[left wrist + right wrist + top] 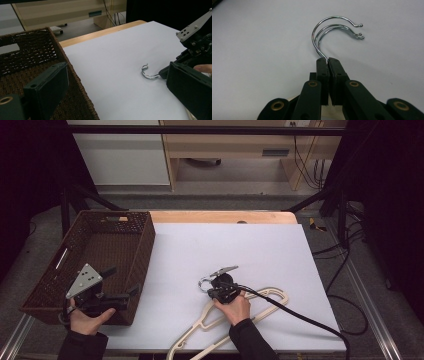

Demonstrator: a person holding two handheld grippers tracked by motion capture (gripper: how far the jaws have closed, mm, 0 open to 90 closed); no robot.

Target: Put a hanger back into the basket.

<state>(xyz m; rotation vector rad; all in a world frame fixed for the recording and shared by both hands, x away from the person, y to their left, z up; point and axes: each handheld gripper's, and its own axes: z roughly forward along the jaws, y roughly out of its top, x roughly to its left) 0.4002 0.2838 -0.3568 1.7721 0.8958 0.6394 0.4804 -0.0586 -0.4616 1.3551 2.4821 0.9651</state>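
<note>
Cream hangers [262, 308] lie stacked on the white sheet [240, 250], under my right hand. Their three chrome hooks [331, 27] curve out one above the other, and they appear small in the high view [203, 282] and in the left gripper view [148, 74]. My right gripper [328, 61] is shut on the hook stems, its pads pressed together around the wire; it is also seen from the side [163, 74] and from above [210, 291]. My left gripper [120, 281] hovers open and empty over the basket's near right corner [117, 67].
A dark woven basket [146, 245] stands at the table's left, its right wall [78, 83] next to the white sheet. A black cable [300, 316] trails from the right gripper across the sheet to the near right. Wooden furniture stands beyond the table's far edge.
</note>
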